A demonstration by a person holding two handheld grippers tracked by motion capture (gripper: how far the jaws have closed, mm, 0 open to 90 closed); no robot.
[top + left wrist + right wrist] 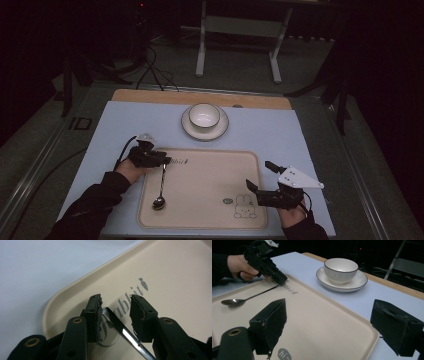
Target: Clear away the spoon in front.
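A metal spoon (162, 182) lies on the left part of a cream tray (210, 170), its bowl toward the front. My left gripper (167, 161) sits at the tray's back left corner. Its jaws stand a little apart around the tip of the spoon handle (125, 333), with a gap beside the handle. The tray (175, 277) carries the print "Rabbit" just ahead of that gripper (116, 305). My right gripper (258, 174) is open wide with nothing between its jaws, over the tray's right edge. From the right gripper (329, 307) I see the spoon (234, 301) and the left gripper (282, 281).
A white bowl (204, 115) stands on a saucer (187, 127) behind the tray, on a pale blue mat (280, 130). A rabbit drawing (243, 206) marks the tray's front right. A wooden strip (150, 95) edges the table's back; a white frame (201, 55) and cables (155, 72) lie beyond.
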